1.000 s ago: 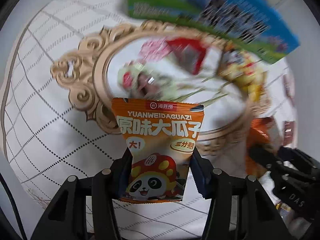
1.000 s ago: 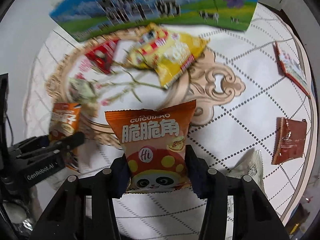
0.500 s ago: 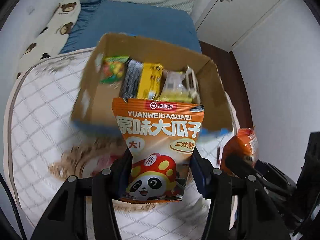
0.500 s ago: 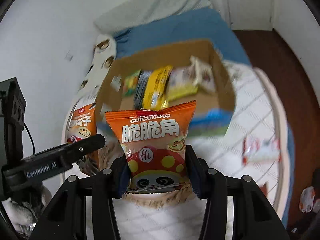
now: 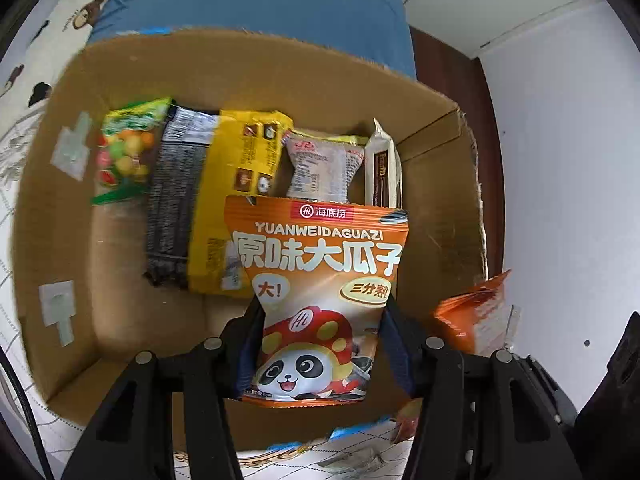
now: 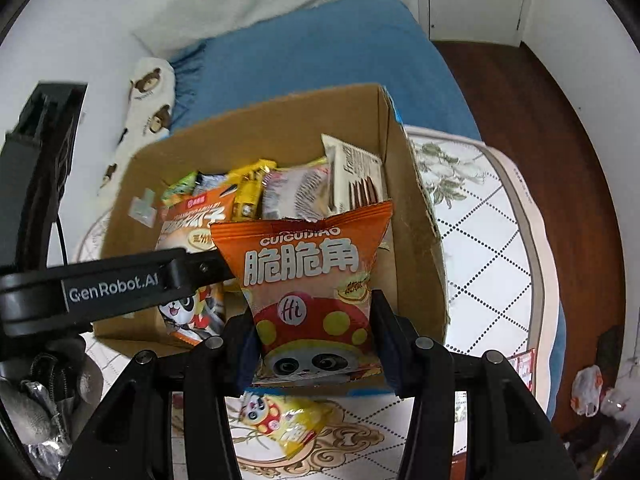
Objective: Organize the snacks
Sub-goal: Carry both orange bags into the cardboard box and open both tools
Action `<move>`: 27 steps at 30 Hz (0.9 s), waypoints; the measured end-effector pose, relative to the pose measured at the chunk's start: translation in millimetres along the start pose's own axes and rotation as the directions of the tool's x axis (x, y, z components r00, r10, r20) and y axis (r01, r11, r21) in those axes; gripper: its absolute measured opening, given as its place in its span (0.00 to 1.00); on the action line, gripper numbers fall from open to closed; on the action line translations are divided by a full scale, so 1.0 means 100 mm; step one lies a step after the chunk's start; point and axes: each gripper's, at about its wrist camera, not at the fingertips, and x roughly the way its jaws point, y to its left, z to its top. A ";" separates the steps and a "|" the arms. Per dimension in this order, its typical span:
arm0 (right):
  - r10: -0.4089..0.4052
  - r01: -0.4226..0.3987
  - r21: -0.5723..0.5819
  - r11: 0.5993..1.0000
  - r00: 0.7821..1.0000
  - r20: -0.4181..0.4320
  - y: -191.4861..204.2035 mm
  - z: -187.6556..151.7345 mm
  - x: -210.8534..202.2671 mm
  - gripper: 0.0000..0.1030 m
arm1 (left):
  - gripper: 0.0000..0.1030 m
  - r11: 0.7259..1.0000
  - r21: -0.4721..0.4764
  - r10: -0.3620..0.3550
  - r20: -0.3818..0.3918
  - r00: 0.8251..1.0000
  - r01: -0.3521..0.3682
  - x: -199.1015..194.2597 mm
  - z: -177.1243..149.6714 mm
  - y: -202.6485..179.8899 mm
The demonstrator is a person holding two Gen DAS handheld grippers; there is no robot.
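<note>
An open cardboard box (image 5: 56,216) stands on the quilted bed; it also shows in the right wrist view (image 6: 416,216). Several snack packs stand in a row along its far wall. My left gripper (image 5: 320,344) is shut on an orange sunflower-seed pack (image 5: 320,280) and holds it upright inside the box. My right gripper (image 6: 314,344) is shut on an orange crispy-corner pack (image 6: 308,276), held over the box's near right corner. The left gripper's pack (image 6: 192,232) shows beside it in the right wrist view.
A yellow snack pack (image 6: 288,420) lies on the quilt (image 6: 488,264) in front of the box. A red pack (image 6: 522,364) lies at the quilt's right edge. A blue bedsheet (image 6: 320,52) lies behind the box, wooden floor (image 6: 560,160) to the right.
Both grippers have swung up from the quilt and moved forward to the box with their packs. The box now fills the left wrist view.
</note>
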 end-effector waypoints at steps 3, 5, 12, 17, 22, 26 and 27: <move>0.001 0.000 0.005 1.000 0.999 -0.042 -0.06 0.01 0.16 0.52 | 0.50 1.000 0.000 0.000 -0.054 0.999 0.000 0.17 0.02 -0.04; 0.001 0.000 0.016 1.000 0.997 -0.079 -0.09 0.05 0.27 0.60 | 0.53 1.000 -0.003 -0.007 -0.073 0.997 0.007 0.25 0.01 -0.04; -0.032 0.029 -0.028 0.999 0.993 -0.111 -0.06 0.03 0.40 0.86 | 0.77 0.997 0.033 0.075 -0.031 0.997 -0.074 0.26 0.01 -0.08; -0.054 0.050 -0.041 0.998 0.994 -0.097 -0.04 0.01 0.36 0.86 | 0.77 0.994 0.035 0.107 0.006 0.994 -0.108 0.15 -0.03 -0.02; -0.062 0.060 -0.038 0.997 0.996 -0.059 -0.04 -0.02 0.20 0.86 | 0.77 0.989 0.053 0.138 0.075 0.988 -0.142 -0.04 -0.15 0.01; -0.077 0.077 -0.048 0.996 0.997 -0.013 -0.04 -0.08 0.02 0.86 | 0.77 0.979 0.075 0.175 0.164 0.971 -0.189 -0.25 -0.40 0.04; -0.081 0.081 -0.052 0.995 0.997 -0.001 -0.03 -0.09 -0.03 0.86 | 0.77 0.978 0.076 0.179 0.179 0.967 -0.195 -0.28 -0.44 0.05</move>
